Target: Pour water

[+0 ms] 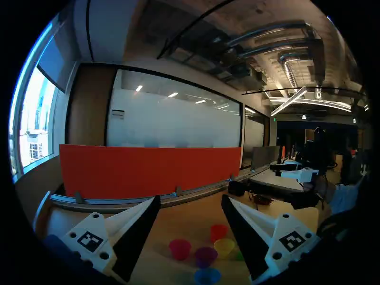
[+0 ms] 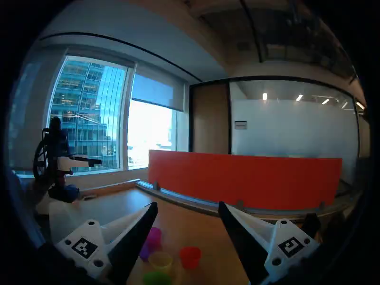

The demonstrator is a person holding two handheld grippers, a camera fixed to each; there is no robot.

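Left gripper (image 1: 190, 198) spread wide, empty; pink cup (image 1: 180, 248) at 6 o'clock on desk (image 1: 190, 223). My right gripper (image 2: 187, 204) wide too; red cup (image 2: 190, 256) at 6, purple cup (image 2: 154, 236) at 7.

Beyond the left tongs (image 1: 190, 197) we see an orange divider (image 1: 147, 171) at the table (image 1: 190, 221) edge, a glass wall (image 1: 175, 118) behind, pipes (image 1: 280, 42) overhead; left of the right tongs (image 2: 187, 204), windows (image 2: 90, 128).

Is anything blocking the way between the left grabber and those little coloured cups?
Nothing visible does. The open left hand-held gripper hangs over the table, with clear air between its fingers and the cups.
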